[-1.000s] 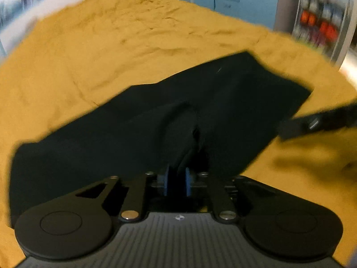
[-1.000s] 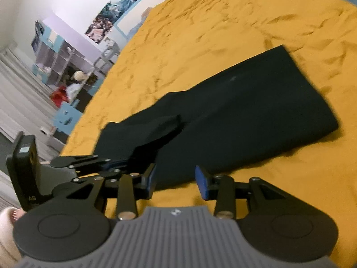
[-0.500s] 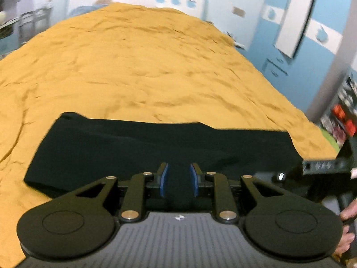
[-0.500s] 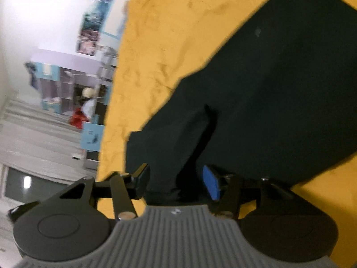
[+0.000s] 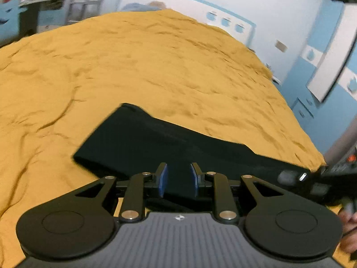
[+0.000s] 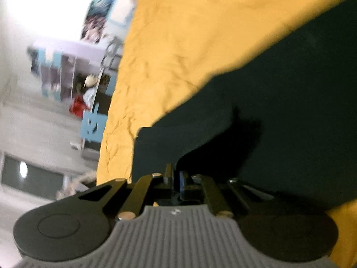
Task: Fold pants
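Black pants [image 5: 156,143] lie as a long folded strip on a yellow bedspread [image 5: 156,62]. My left gripper [image 5: 179,178] is at the strip's near edge. Its blue pads [image 5: 164,179] stand a little apart, and black cloth fills the gap between them. In the right wrist view the pants [image 6: 290,93] cover the right half of the picture. A fold of them rises to my right gripper [image 6: 176,177], whose jaws are pressed together on the cloth's edge. The grip point itself is dark and blurred.
The bedspread [image 6: 189,33] reaches far beyond the pants on all sides. A person's hand [image 5: 349,225] holds the other tool at the right edge of the left wrist view. Blue cabinets [image 5: 323,78] stand right of the bed, and shelves [image 6: 67,73] stand off its other side.
My right jaws were wide open around the pants' edge and have closed on it. The left gripper has rolled and swung, and its pads stand slightly wider. The pants now look like a narrower strip.
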